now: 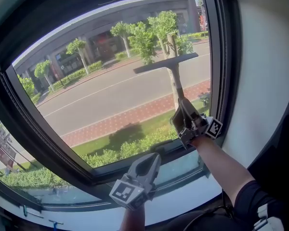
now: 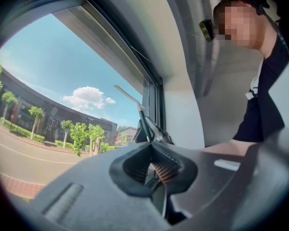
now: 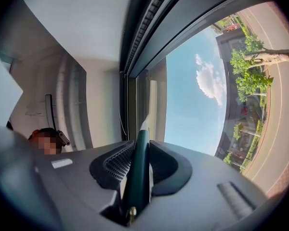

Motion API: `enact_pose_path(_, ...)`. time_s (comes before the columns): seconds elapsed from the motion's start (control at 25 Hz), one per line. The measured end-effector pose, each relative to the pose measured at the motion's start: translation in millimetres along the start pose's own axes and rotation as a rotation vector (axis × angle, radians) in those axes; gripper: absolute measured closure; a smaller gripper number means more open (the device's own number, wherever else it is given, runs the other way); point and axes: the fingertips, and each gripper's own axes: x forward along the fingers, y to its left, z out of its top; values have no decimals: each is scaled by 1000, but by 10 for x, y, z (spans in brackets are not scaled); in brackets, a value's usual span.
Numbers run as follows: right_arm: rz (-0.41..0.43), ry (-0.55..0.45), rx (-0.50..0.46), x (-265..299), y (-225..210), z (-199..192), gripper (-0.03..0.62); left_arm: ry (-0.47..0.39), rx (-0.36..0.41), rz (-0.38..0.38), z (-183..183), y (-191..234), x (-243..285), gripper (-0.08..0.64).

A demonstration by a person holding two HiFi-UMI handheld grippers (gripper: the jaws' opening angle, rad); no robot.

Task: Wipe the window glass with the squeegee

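Squeegee [image 1: 172,71] at window glass [image 1: 111,90], white wall [image 1: 265,57].

Hard daylight enters through the window glass [image 1: 62,42]; the street [image 1: 115,93] outside is bright, and trees [image 1: 144,37] throw dark shadows on the grass [image 1: 135,134]. Window frame [image 1: 222,57] and squeegee [image 1: 166,63] read backlit, near silhouette. All views bow strongly; corners vignette to black. Gripper views: near foreground soft, unfocused.
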Motion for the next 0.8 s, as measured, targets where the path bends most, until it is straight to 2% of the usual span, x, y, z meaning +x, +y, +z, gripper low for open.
enact_pose_path(0.36, -44, 0, 18, -402, 19, -196, 492, 14, -6, 6, -45, -44, -141, 558)
enact_pose_path(0.8, -105, -14, 44, -845, -162, -337, 492, 35, -15, 6, -121, -2, -139, 558)
